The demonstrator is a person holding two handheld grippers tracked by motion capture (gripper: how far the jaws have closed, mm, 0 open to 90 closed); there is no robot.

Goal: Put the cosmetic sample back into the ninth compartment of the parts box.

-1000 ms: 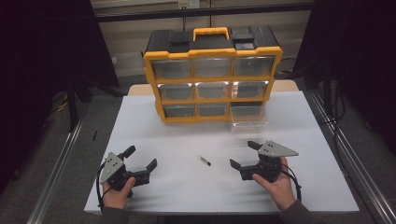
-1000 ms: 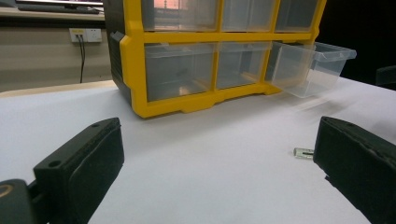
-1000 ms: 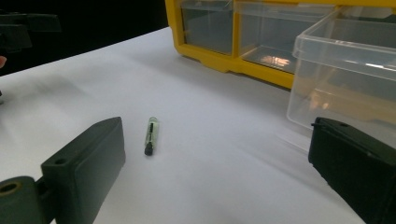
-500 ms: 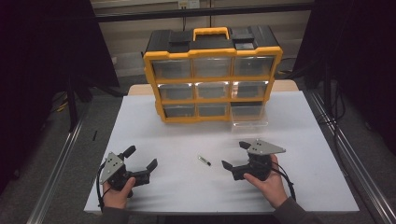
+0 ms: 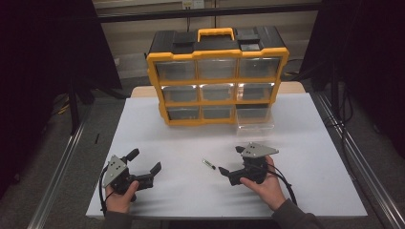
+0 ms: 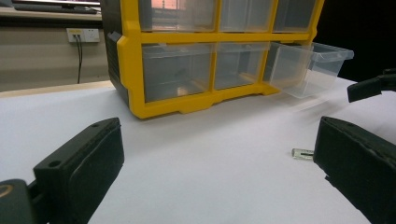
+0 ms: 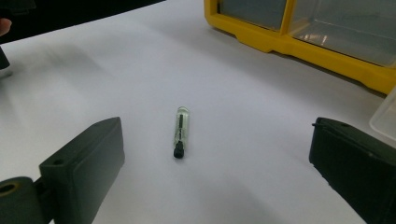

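Observation:
A small clear tube with a black cap (image 5: 208,164) lies on the white table (image 5: 191,133) between my two grippers. My right gripper (image 5: 230,160) stands open just right of it, jaws pointing left at it; in the right gripper view the tube (image 7: 180,130) lies a short way ahead, centred between the jaws of that gripper (image 7: 217,172). My left gripper (image 5: 144,161) rests open at the front left with nothing in it. In the left gripper view the tube (image 6: 302,153) peeks out beside the right jaw of that gripper (image 6: 217,177).
A yellow and black drawer organizer (image 5: 217,76) stands at the back of the table. Its bottom right clear drawer (image 5: 254,117) is pulled out and looks empty, as seen in the left gripper view (image 6: 310,63). Metal rails run along both sides of the table.
My right gripper has moved left and turned toward the tube, ending close beside it. The left gripper and the tube have stayed put.

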